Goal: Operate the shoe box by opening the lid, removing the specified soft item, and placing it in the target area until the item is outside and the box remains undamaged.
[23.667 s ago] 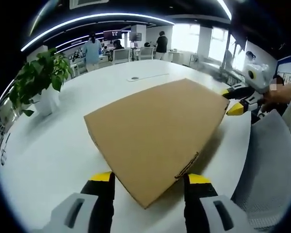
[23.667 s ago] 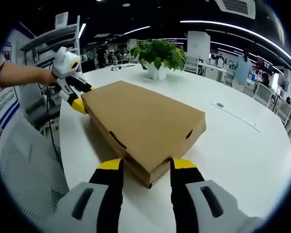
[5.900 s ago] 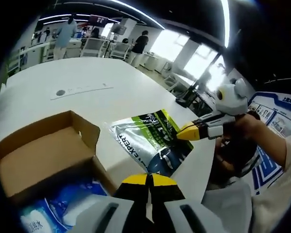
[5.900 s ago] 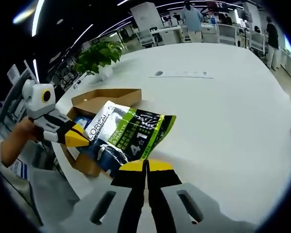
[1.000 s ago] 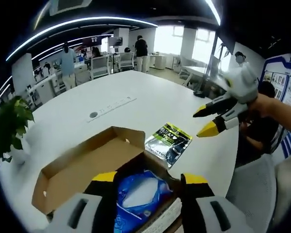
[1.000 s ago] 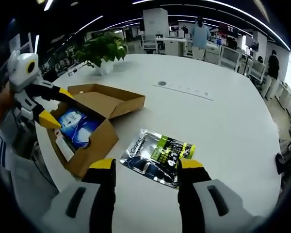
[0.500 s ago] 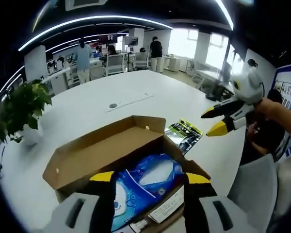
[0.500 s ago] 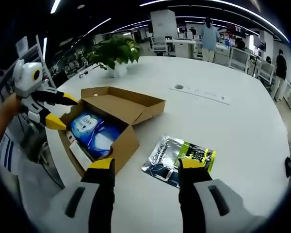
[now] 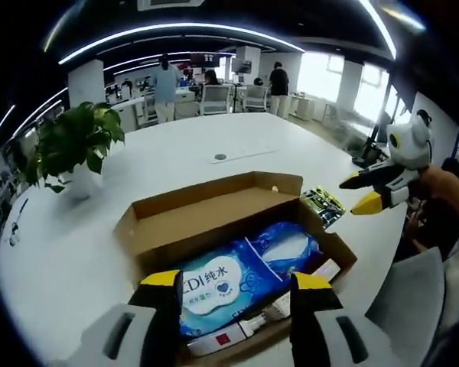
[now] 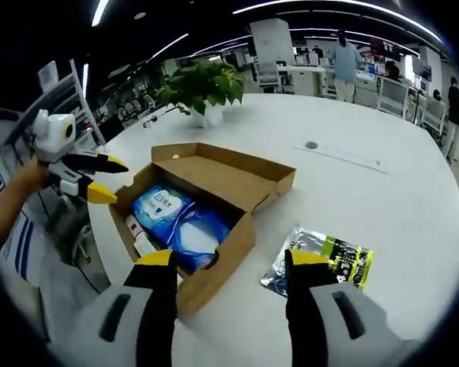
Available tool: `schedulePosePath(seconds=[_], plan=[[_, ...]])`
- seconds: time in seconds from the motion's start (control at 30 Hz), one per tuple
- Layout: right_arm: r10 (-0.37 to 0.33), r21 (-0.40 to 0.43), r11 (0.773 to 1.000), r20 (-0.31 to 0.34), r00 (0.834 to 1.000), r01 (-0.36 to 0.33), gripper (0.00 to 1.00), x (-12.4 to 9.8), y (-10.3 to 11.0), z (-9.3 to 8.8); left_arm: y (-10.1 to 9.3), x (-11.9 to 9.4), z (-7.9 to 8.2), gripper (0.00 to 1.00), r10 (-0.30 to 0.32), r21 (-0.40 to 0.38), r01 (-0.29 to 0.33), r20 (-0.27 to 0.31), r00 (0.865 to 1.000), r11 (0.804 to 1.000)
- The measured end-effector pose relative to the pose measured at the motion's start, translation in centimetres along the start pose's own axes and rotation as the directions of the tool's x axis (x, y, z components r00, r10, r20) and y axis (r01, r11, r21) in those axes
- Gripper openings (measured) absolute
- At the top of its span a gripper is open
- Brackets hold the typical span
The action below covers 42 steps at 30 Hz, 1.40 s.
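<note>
Two grippers hang over a white table point(image 10: 382, 191), and both have their yellow-tipped jaws spread wide with nothing between them. In the right gripper view, the right gripper point(image 10: 232, 264) looks down on an open shoe box point(image 10: 214, 229) of plain brown cardboard, whose lid point(image 10: 237, 177) is folded back flat on the far side and stays joined to the box along one long edge. The box walls look straight and clean, without tears that I can see. Inside lie blue and white soft packs point(image 10: 180, 218) and some small flat cartons at the near end. The soft item point(image 10: 325, 260), a flat shiny pouch with dark, silver and bright green print, lies on the table outside the box, just beside its right end and apart from it. The left gripper point(image 10: 99, 180) comes in from the left of this view, held by a hand, and its tips are near the left corner of the box. In the left gripper view, the left gripper point(image 9: 232, 281) is above the near edge of the box point(image 9: 214, 218), the pouch point(image 9: 323, 203) shows past the far right corner, and the right gripper point(image 9: 359, 193) floats close above it. A potted plant point(image 9: 73, 149) stands on the table to the left, well apart from the box.
</note>
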State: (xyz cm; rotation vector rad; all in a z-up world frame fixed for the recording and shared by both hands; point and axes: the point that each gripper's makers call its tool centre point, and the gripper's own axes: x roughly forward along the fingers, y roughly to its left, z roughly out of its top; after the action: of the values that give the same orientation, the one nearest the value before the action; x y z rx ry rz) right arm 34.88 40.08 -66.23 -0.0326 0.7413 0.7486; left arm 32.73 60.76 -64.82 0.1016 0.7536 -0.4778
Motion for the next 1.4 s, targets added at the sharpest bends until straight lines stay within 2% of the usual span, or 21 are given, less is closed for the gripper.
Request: schedulePosePath(seconds=[0.3,0.63,0.73,0.87,1.03,1.4], plan=[[0.056,-0.009,0.998,0.029,0.998,-0.056,0.55,1.5,2.2,0.7,2.6,-1.5,-2.2,0.57,0.068,-0.055,-0.068,-0.006,0.998,0.996],[0.102,-0.029,0.994,0.013,0.995,-0.102,0.52,3.4,4.0,0.5,5.4,-2.5,-5.0,0.49,0.148,-0.102,-0.150,-0.025,0.989,0.983],[0.111,-0.028,0.994,0.007,0.994,-0.110,0.51,3.8,4.3,0.6,5.9,-2.5,-6.0,0.44,0.162,-0.114,-0.165,-0.034,0.986,0.980],[0.127,-0.037,0.991,-0.005,0.992,-0.127,0.42,4.5,4.9,0.4,6.4,-2.4,-7.1,0.37,0.174,-0.136,-0.179,-0.047,0.984,0.974],[0.141,-0.054,0.988,-0.021,0.990,-0.142,0.42,5.6,5.6,0.1,6.9,-2.1,-8.3,0.30,0.189,-0.164,-0.198,-0.067,0.980,0.966],[0.177,-0.096,0.979,-0.056,0.983,-0.182,0.35,8.0,7.3,-0.4,7.6,-1.8,-9.4,0.06,0.226,-0.204,-0.235,-0.069,0.972,0.950]])
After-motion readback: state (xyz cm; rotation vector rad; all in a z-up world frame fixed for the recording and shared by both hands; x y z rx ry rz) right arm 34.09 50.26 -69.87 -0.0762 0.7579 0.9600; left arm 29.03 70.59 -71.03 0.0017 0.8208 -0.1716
